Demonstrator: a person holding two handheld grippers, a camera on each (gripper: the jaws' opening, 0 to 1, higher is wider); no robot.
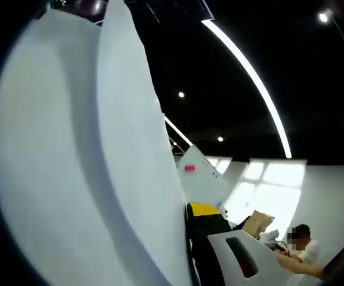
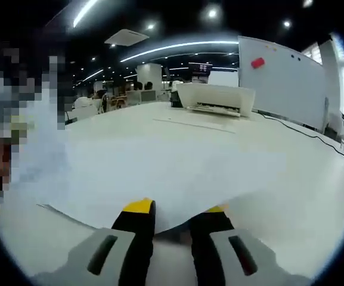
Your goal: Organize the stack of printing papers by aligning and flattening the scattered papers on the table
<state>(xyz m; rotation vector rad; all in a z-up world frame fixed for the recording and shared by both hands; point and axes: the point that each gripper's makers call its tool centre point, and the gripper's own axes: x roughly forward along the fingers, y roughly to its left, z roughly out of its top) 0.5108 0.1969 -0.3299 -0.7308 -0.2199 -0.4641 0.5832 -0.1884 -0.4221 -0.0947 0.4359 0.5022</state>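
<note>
Now pinching the near edge of the paper stack on the table with right gripper, lower centre; left gripper behind lifted paper sheets, grip unclear.

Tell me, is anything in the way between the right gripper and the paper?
No, nothing visible. The right gripper already reaches the near edge of the paper, which lies on the table. The printer stands far behind.

Matt white papers lie smooth on a pale, faintly glossy tabletop. At twelve o'clock, the printer looks like white plastic; the whiteboard shines glossy.
</note>
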